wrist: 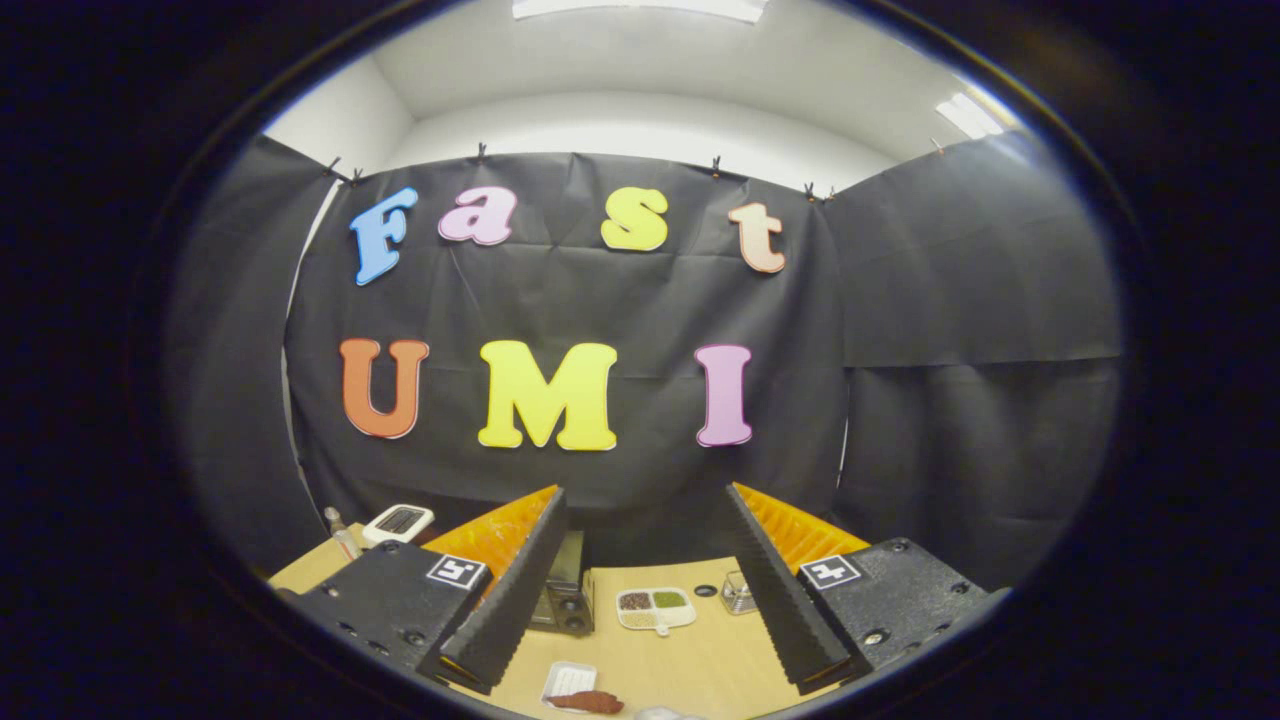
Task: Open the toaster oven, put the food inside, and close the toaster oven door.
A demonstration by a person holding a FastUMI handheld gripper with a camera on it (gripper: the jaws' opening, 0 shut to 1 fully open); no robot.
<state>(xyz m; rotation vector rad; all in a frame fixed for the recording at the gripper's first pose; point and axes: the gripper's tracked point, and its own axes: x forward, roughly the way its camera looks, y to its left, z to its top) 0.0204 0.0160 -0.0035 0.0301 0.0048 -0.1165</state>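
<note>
My gripper [645,500] hangs above the wooden table [700,660], open wide with nothing between its fingers. Below, partly hidden behind the left finger [515,590], stands a dark toaster oven [565,590] near the back of the table; I cannot tell how its door stands. A reddish-brown piece of food [588,702] lies beside a small white tray [568,680] close to the table's front, beneath the gap between the fingers.
A white divided dish [655,608] with small heaps of grains sits mid-table, right of the oven. A little glass jar [737,592] and a small dark ring [705,591] lie beyond it. A white scale [398,522] and a thin bottle [340,532] stand at the back left.
</note>
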